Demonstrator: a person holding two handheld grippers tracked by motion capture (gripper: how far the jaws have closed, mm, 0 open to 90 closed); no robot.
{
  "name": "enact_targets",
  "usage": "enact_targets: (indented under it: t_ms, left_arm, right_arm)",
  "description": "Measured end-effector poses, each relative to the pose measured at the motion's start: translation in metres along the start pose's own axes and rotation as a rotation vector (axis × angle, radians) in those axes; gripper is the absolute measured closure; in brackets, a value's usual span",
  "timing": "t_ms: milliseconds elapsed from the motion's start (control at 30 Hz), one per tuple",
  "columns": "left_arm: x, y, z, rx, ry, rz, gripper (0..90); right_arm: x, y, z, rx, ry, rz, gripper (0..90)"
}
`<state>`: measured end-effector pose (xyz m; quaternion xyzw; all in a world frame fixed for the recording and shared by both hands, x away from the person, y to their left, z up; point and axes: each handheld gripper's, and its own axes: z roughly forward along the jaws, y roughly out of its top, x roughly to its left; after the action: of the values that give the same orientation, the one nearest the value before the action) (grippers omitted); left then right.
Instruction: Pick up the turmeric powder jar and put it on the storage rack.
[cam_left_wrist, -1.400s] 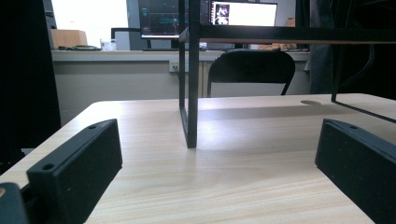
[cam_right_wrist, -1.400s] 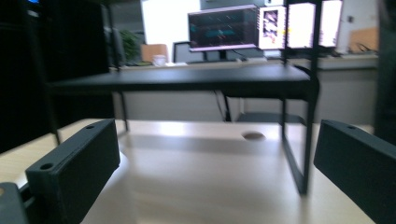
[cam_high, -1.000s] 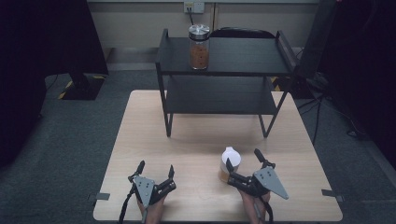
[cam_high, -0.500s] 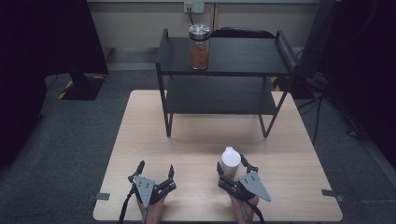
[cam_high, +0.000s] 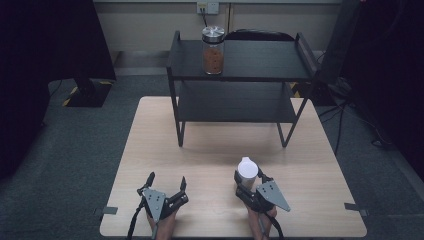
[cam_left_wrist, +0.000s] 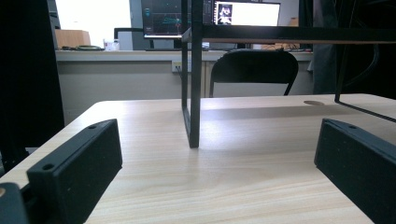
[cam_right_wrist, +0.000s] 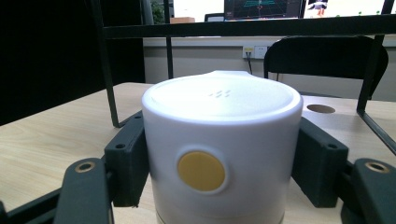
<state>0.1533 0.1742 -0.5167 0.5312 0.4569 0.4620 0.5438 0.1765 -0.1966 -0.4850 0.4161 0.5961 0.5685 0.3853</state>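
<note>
**White cup held at the near edge of the table**

A light wooden table (cam_high: 210, 150) is seen from above, on a grey floor (cam_high: 70, 150). A black shelf rack (cam_high: 240, 75) with two levels is set on the far half of the table. A black chair (cam_left_wrist: 254, 70) is seen behind the table.

A glass jar (cam_high: 213, 44) with a silver lid is placed upright on the left part of the top shelf. Something orange-brown is seen inside it.

The left gripper (cam_high: 166, 186) is held low at the near edge of the table, left of the middle. Its jaws are spread wide apart, and only bare table is seen between them.

The right gripper (cam_high: 247, 179) is held near the same edge, to the right. Its jaws are pressed against both sides of a white cup (cam_right_wrist: 222, 154), which is kept upright. A round yellow dot (cam_right_wrist: 201, 171) is seen on the side of the cup.
</note>
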Motion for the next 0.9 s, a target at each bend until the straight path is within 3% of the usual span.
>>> enact_targets:
  t_ms: [500,900]
  left_arm:
    - [0.0,0.0,0.0,0.0,0.0,0.0,0.2]
    - [0.0,0.0,0.0,0.0,0.0,-0.001,0.2]
  right_arm:
    - [-0.001,0.016,-0.001,0.044,0.021,-0.031,29.9]
    - [-0.013,0.035,-0.006,0.028,0.06,-0.03,29.8]
